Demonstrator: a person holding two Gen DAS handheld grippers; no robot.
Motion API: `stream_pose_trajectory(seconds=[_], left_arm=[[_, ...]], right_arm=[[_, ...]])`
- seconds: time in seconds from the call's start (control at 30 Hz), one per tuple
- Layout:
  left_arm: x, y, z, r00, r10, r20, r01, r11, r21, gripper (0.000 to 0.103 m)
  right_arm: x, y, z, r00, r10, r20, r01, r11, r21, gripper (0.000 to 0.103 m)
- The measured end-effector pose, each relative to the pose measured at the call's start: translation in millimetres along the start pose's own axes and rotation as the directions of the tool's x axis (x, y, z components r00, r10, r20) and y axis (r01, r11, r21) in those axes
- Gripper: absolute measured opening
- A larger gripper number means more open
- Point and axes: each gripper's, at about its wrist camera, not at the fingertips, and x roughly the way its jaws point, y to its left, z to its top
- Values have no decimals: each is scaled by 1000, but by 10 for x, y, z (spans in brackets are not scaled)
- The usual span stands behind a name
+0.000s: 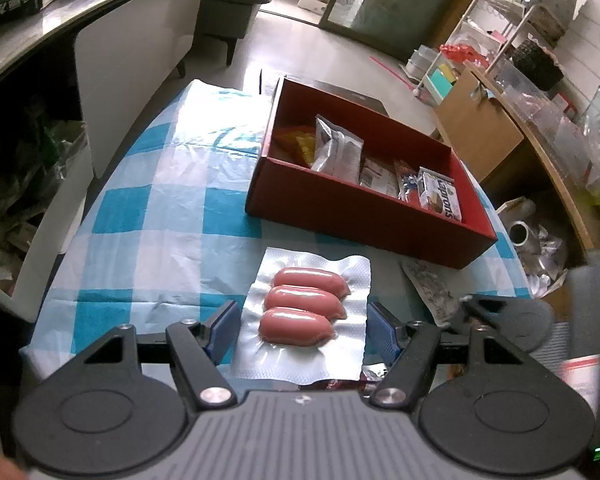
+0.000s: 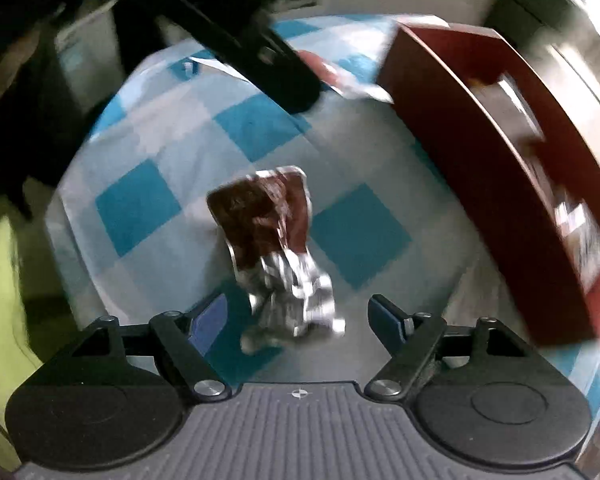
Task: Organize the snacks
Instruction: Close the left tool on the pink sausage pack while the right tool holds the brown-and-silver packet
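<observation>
A clear vacuum pack of three pink sausages (image 1: 304,306) lies on the blue-and-white checked cloth (image 1: 152,216). My left gripper (image 1: 300,330) is open, its blue pads either side of the pack's near end. Behind it stands a red box (image 1: 364,216) holding several snack packets (image 1: 384,168). In the blurred right wrist view, a crumpled brown-and-silver foil snack packet (image 2: 272,236) lies on the cloth. My right gripper (image 2: 300,320) is open around its silver near end. The red box (image 2: 500,168) is to its right.
The left gripper's black arm (image 2: 252,44) crosses the upper left of the right wrist view. A grey patterned packet (image 1: 432,292) lies right of the sausages. A white cabinet (image 1: 136,60) stands left of the table, cluttered shelves (image 1: 532,80) to the right.
</observation>
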Motion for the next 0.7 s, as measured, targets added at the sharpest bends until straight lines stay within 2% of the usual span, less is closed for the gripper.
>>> stream_pose_trajectory(seconds=[0.07, 0.1, 0.13, 0.17, 0.2, 0.3, 0.33, 0.43, 0.47, 0.5, 0.57, 0.7], left_arm=[[-18, 23, 5, 1000, -5, 2, 5, 1000, -6, 62], [-31, 33, 4, 1000, -10, 2, 10, 1000, -8, 62], [-41, 42, 7, 1000, -18, 1, 18, 1000, -9, 62], [-47, 49, 16, 1000, -26, 1, 26, 1000, -10, 62], [-53, 53, 21, 999, -32, 2, 32, 999, -10, 62], [-54, 54, 52, 999, -37, 1, 37, 999, -18, 62], [-56, 46, 62, 999, -42, 1, 42, 999, -19, 62], [-62, 25, 78, 999, -48, 6, 48, 999, -14, 62], [-62, 24, 78, 999, -48, 7, 48, 999, -13, 62], [-59, 23, 83, 999, -49, 7, 49, 999, -14, 62], [-57, 28, 80, 999, -51, 7, 51, 999, -16, 62], [-121, 23, 58, 998, -56, 35, 56, 998, 3, 61]], right_arm=[[112, 22, 101, 999, 9, -42, -10, 999, -37, 83], [202, 19, 108, 995, 48, -86, -50, 998, -23, 101], [259, 17, 80, 989, 107, -98, -105, 994, 22, 103], [283, 29, 42, 987, 132, -96, -128, 991, 48, 103], [281, 82, 14, 991, 108, -85, -105, 994, 39, 103], [329, 210, 9, 990, 70, -126, -74, 997, -26, 103], [337, 230, 25, 987, 68, -143, -73, 997, -26, 102], [326, 243, 145, 983, 33, -180, -36, 999, -18, 78], [291, 212, 174, 981, 42, -187, -41, 999, 12, 61], [260, 187, 195, 981, 28, -191, -24, 999, 23, 59], [263, 150, 216, 976, 52, -210, -42, 998, 53, 59], [175, 29, 104, 985, 86, -150, -62, 985, 158, 56]])
